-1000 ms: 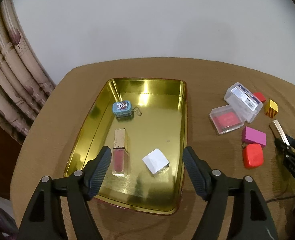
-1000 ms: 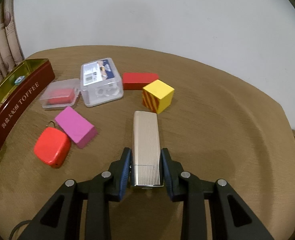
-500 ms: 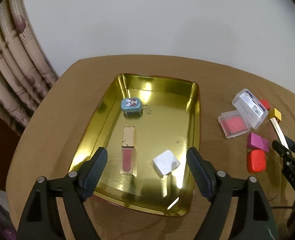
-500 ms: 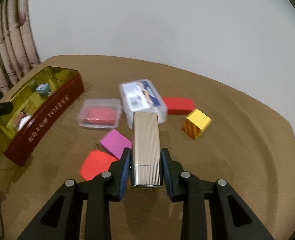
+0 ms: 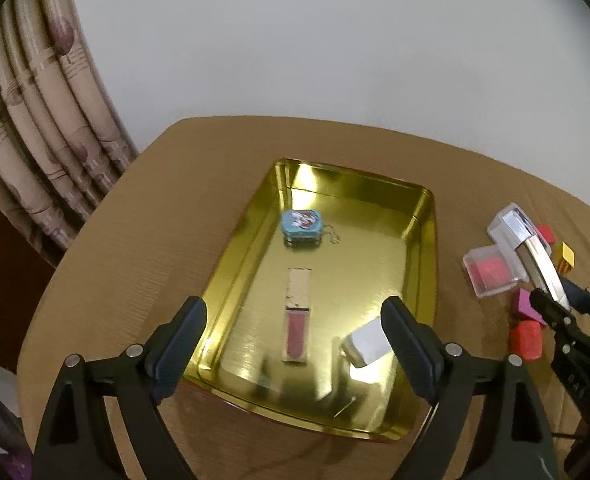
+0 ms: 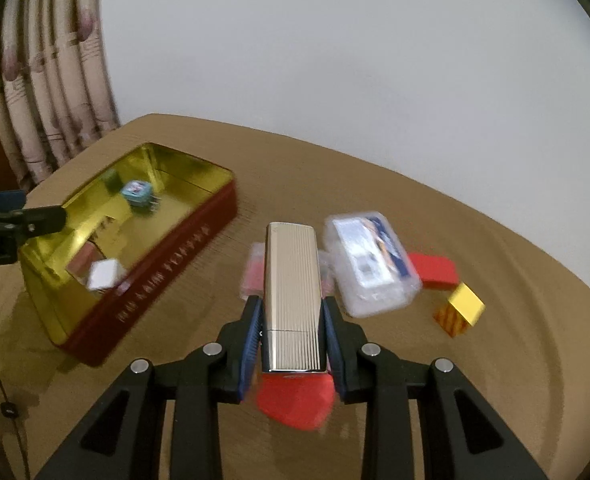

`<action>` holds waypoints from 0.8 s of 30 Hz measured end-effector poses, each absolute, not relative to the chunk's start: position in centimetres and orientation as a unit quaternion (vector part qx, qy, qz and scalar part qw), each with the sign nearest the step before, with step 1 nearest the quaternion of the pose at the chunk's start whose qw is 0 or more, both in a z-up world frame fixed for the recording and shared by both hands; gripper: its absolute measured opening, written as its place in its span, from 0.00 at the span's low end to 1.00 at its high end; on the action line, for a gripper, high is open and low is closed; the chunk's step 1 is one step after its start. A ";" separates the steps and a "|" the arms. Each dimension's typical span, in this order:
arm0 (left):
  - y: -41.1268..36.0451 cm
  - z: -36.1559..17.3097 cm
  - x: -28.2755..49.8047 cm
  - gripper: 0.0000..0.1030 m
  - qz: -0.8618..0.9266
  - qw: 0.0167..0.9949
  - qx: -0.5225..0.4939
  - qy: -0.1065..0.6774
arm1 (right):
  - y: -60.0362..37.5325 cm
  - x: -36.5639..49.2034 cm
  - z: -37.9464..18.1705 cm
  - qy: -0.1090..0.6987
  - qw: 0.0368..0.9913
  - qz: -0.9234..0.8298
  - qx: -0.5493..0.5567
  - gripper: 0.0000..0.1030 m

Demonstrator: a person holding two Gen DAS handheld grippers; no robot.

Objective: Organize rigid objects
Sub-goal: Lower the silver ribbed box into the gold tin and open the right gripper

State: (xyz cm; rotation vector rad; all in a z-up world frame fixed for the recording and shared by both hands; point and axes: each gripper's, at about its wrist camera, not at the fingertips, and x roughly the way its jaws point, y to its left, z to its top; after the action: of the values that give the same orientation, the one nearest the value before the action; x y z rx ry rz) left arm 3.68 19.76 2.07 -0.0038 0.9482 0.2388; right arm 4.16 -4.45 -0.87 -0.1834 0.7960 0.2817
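From the left wrist, the left gripper [image 5: 291, 344] hangs over the near end of the gold tin [image 5: 427, 248], which sits on the round brown table [image 5: 143, 248]. Its jaws have just been opening and stand wide, with nothing gripped between them. Inside the tin lie a small blue case [image 5: 301, 222], a lip gloss tube [image 5: 297, 316] and a white block [image 5: 365, 340]. At the right edge the right gripper [image 5: 553, 300] carries a ribbed silver case [image 5: 535, 260] above a clear box with red contents [image 5: 491, 272], a purple block [image 5: 521, 306] and a red case [image 5: 525, 340].

From the right wrist, the right gripper [image 6: 291, 330] is clamped on the ribbed silver case [image 6: 293, 296], pads pressing both long sides, lifted clear of the table [image 6: 515, 360]. Under it shows the red case [image 6: 295, 400]. To the right lie a clear box with a label [image 6: 373, 268], a red block [image 6: 433, 268] and a yellow striped cube [image 6: 459, 310]. The tin [image 6: 167, 264] stands to the left, red outside, with the left gripper's fingertips [image 6: 43, 218] beside its near corner
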 end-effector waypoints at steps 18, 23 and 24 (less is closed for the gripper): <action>25.4 3.7 3.3 0.85 0.172 0.882 -0.034 0.437 | 7.7 9.2 -0.5 0.398 0.886 0.226 -0.079 0.30; 27.6 3.9 3.2 0.85 0.195 0.877 -0.055 0.436 | 10.0 10.5 -2.3 0.419 0.874 0.228 -0.094 0.30; 28.0 3.8 3.3 0.85 0.197 0.875 -0.061 0.438 | 10.4 10.7 -2.7 0.424 0.871 0.228 -0.097 0.30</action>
State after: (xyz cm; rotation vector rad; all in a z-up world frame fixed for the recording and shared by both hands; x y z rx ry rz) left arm 3.29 28.01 3.83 -0.1266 0.9141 0.4108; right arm 10.75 10.37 -2.73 -0.2027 0.8874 0.4769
